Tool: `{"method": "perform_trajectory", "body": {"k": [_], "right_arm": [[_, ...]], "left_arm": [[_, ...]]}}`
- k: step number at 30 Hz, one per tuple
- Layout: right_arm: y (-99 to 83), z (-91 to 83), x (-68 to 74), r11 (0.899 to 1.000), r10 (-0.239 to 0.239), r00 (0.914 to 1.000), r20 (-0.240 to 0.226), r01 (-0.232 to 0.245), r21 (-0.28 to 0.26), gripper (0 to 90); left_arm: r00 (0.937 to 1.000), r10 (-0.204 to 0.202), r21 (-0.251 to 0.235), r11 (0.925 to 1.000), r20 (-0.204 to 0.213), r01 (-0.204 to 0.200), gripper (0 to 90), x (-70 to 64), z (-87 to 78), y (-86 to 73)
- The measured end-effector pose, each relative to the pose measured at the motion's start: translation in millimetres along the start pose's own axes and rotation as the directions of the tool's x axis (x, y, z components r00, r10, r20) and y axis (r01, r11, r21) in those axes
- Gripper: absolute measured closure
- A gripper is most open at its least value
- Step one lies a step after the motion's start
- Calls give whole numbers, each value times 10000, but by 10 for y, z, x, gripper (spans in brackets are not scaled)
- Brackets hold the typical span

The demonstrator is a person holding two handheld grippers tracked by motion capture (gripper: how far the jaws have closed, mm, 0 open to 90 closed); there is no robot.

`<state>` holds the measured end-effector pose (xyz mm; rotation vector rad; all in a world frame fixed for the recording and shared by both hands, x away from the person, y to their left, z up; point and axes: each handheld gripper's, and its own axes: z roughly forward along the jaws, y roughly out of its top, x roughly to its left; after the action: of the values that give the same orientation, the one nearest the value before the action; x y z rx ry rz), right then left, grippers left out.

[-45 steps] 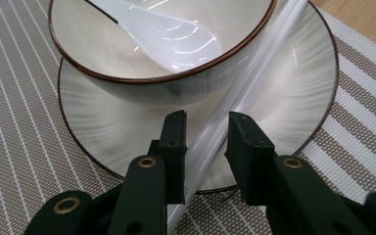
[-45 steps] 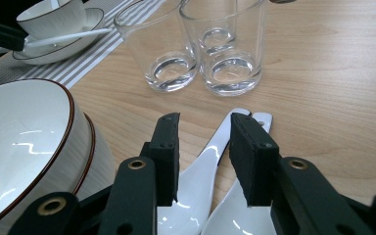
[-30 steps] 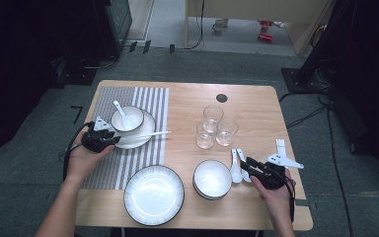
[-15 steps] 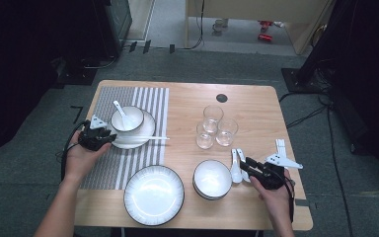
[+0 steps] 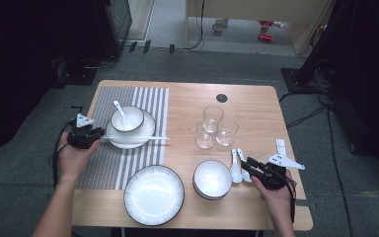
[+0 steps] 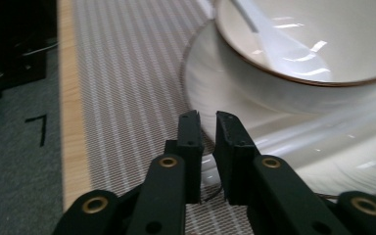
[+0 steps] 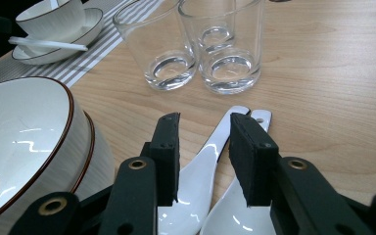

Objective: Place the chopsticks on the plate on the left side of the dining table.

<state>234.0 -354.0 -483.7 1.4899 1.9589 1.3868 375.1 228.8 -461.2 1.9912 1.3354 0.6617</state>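
Observation:
My left gripper (image 5: pixel 97 134) is at the table's left edge, by a white saucer (image 5: pixel 147 129) that carries a bowl (image 5: pixel 133 114) with a spoon (image 5: pixel 120 110) in it. White chopsticks (image 5: pixel 143 138) lie across the saucer's near rim. In the left gripper view their end (image 6: pixel 323 127) runs into the narrow gap of my left gripper (image 6: pixel 206 122), whose jaws stand almost together on it. My right gripper (image 5: pixel 244 165) is open over two white spoons (image 5: pixel 236 171) lying on the wood. In the right gripper view one spoon handle (image 7: pixel 225 128) lies between the jaws of my right gripper (image 7: pixel 204 132).
Two stacked bowls (image 5: pixel 212 178) sit just left of the spoons, and also show in the right gripper view (image 7: pixel 24 137). Three glasses (image 5: pixel 213 126) stand behind them. A large plate (image 5: pixel 154 194) rests at the front of the striped placemat (image 5: pixel 103 163). A cable hole (image 5: pixel 221 98) is at the back.
My left hand and gripper have drawn a little to the left, toward the table edge. The chopsticks' far end has stayed put. The right gripper has not moved.

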Motion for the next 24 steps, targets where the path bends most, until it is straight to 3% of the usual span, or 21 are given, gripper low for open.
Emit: {"method": "perform_trajectory", "body": {"k": [3, 6, 8, 24], "right_arm": [[0, 2, 3, 10000, 10, 10000, -1, -10, -14, 653], [-1, 8, 7, 10000, 6, 10000, 3, -6, -17, 653], [-5, 11, 11, 10000, 17, 10000, -15, -17, 21, 653], [-19, 6, -7, 10000, 43, 10000, 30, -43, 37, 656]], "left_arm": [[9973, -677, -166, 9976, -280, 673, 845, 85, -21, -48], [9931, -998, -85, 9950, -614, 995, 831, 139, -8, -90], [9903, -1245, -80, 9922, -616, 1242, 828, 175, 9, -111], [9929, -1086, 193, 9938, -493, 1096, 810, 127, 113, -112]]}}
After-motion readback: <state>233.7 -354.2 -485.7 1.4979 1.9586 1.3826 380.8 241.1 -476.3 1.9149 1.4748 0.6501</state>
